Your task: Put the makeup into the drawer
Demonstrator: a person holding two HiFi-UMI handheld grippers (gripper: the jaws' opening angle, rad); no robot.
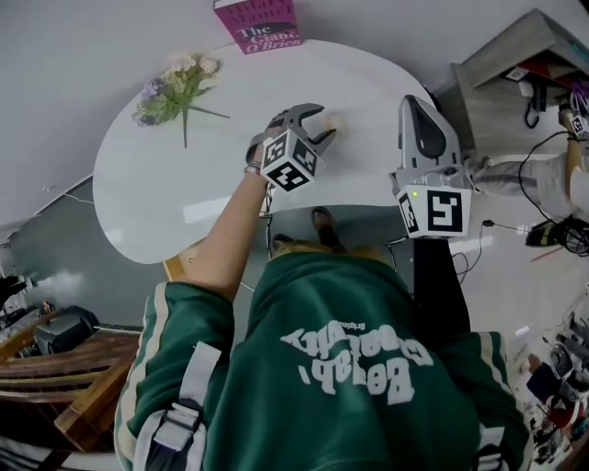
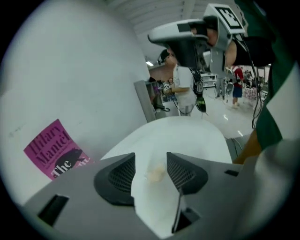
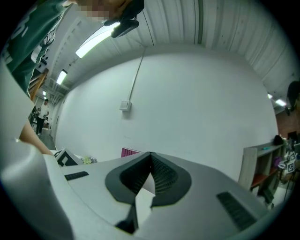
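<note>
Pale beige makeup (image 1: 333, 121) on white table (image 1: 184, 184), toward its right edge, framed by spread jaws of left gripper (image 2: 151, 158), unpinched. Right gripper (image 1: 412, 101) over right edge, jaws pressed together. Pink book (image 1: 260, 23) at far edge, flower sprig (image 1: 175, 90) far-left, both well apart from makeup.
</note>
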